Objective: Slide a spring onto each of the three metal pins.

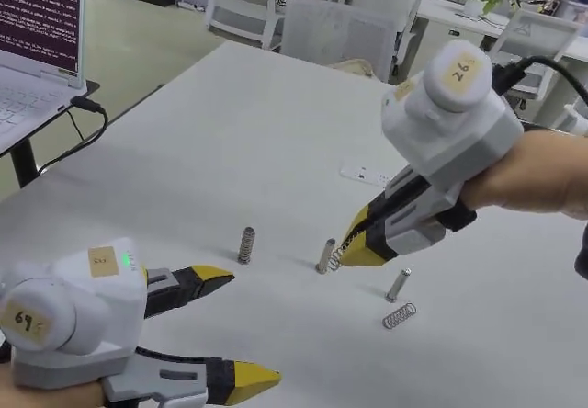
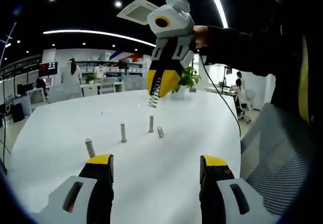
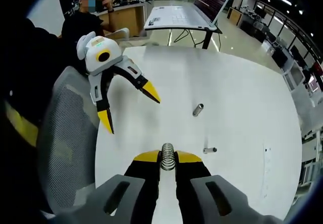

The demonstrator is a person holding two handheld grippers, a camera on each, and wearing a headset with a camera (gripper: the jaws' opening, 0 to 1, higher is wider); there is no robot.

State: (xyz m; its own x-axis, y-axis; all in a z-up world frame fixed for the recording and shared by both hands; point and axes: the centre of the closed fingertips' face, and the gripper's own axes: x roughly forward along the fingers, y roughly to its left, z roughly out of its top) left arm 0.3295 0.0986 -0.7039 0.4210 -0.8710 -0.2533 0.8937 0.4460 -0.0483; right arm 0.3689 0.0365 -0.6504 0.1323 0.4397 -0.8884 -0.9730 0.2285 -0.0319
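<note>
White table (image 1: 230, 123), laptop (image 1: 37, 31), loose spring (image 1: 399, 316), mesh chair (image 1: 335, 33)

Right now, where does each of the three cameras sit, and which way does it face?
Head view: on the person's headset, looking down at the table; shows the open left gripper, the right gripper and a hand.
Left gripper view: on the left gripper, looking along its open jaws over the pins toward the right gripper.
Right gripper view: on the right gripper, looking along its jaws, shut on a spring, toward the left gripper.
Shared: the gripper views face each other, each showing the other gripper.
</note>
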